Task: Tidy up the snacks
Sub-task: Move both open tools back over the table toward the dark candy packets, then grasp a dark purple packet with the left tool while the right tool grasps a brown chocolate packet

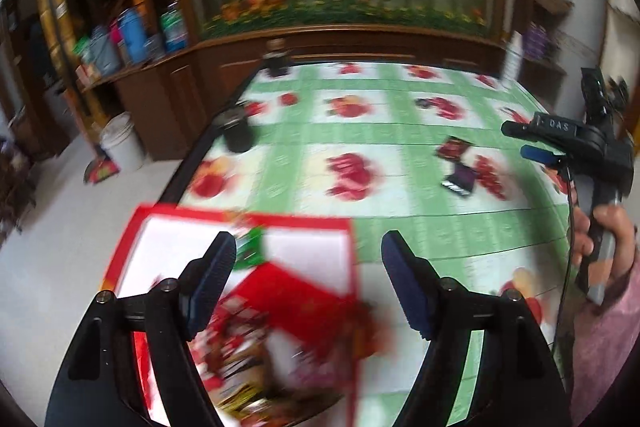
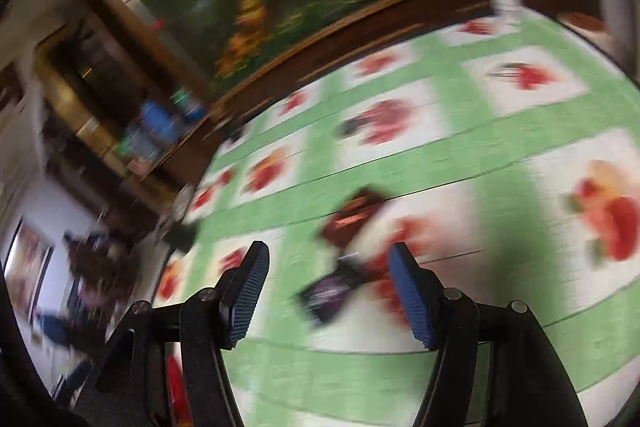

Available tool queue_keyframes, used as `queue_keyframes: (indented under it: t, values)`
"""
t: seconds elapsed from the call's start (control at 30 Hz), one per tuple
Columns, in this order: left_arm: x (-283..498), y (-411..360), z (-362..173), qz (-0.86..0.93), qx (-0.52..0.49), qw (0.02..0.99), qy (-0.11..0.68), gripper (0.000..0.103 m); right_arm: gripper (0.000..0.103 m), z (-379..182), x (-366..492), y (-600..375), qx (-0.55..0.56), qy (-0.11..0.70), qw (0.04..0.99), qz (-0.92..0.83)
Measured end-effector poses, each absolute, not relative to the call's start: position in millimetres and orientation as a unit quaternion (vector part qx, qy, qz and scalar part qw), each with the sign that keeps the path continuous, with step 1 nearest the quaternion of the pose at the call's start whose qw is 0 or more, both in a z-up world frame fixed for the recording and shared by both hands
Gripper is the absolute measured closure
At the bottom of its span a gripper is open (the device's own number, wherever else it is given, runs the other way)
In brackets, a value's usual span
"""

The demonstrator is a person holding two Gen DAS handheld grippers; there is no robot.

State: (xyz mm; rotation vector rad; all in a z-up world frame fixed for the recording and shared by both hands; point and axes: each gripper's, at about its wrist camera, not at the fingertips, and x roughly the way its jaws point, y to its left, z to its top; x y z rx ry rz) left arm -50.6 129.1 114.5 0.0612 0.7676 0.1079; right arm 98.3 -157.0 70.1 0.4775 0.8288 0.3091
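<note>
With both claws spread empty, left gripper [image 1: 308,263] over red-rimmed snack box [image 1: 240,217], right gripper [image 2: 330,269] nearing purple packet [image 2: 332,293] at 12 o'clock: probably pickup next, needs straddle then clamp.

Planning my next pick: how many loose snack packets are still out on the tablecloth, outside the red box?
2. A dark red packet lies mid-table; a purple-black packet lies just nearer, beside it. Both sit ahead of the open right claw. Blur may hide others.
</note>
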Motion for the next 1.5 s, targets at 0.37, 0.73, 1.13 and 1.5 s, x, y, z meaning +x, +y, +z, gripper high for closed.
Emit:
queue_keyframes:
  t: [0.37, 0.73, 1.13, 1.5]
  values:
    - [40.6, 12.6, 78.7, -0.033, 0.133, 0.910, 0.393, 0.028, 0.037, 43.2, 112.9, -231.6, 0.280, 0.434, 0.855, 0.053]
    - [95.5, -27.9, 32.3, -0.113, 0.187, 0.875, 0.431, 0.028, 0.037, 35.9, 114.8, -237.4, 0.306, 0.449, 0.838, 0.045]
    - [116.5, -18.7, 17.9, -0.139, 0.123, 0.873, 0.451, 0.080, 0.037, 32.0, 115.8, -226.0, 0.278, 0.456, 0.845, 0.033]
    - [56.3, 16.2, 18.5, -0.099, 0.017, 0.876, 0.471, 0.090, 0.037, 33.3, 114.5, -211.3, 0.250, 0.454, 0.854, 0.042]
